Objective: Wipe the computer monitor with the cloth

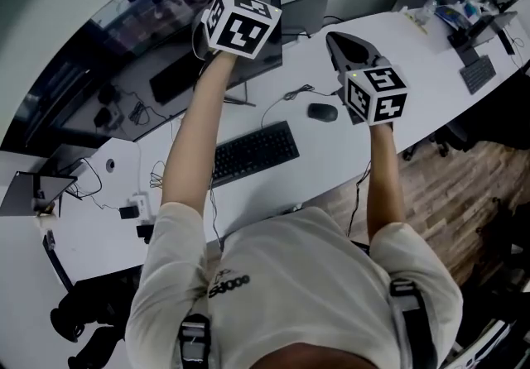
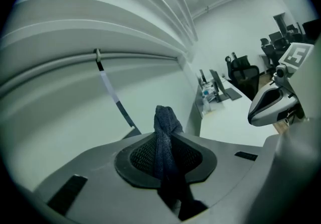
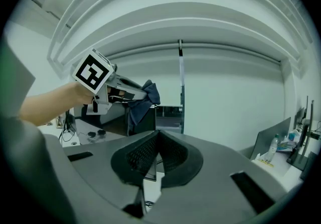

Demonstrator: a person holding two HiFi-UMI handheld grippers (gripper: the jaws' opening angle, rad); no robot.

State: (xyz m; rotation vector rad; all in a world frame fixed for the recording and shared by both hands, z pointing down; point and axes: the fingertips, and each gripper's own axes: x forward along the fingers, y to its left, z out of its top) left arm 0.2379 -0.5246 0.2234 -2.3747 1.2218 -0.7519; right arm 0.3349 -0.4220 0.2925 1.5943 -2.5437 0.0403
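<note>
Head view: my left gripper (image 1: 240, 24) is raised at the top edge of the monitor (image 1: 178, 78). My right gripper (image 1: 377, 90) hangs over the desk (image 1: 348, 152), past the mouse (image 1: 322, 112).

Left gripper view: my jaws are clamped on the dark blue cloth (image 2: 165, 127), and a bunched tuft sticks out beyond the tips.

Right gripper view: my right jaws are closed on nothing. From here the cloth (image 3: 143, 100) dangles just in front of the screen (image 3: 165, 112); I can't tell if it touches. I judge I should press the tuft flat, sweep in overlapping passes, and keep the hard jaw tips off the glass.
</note>
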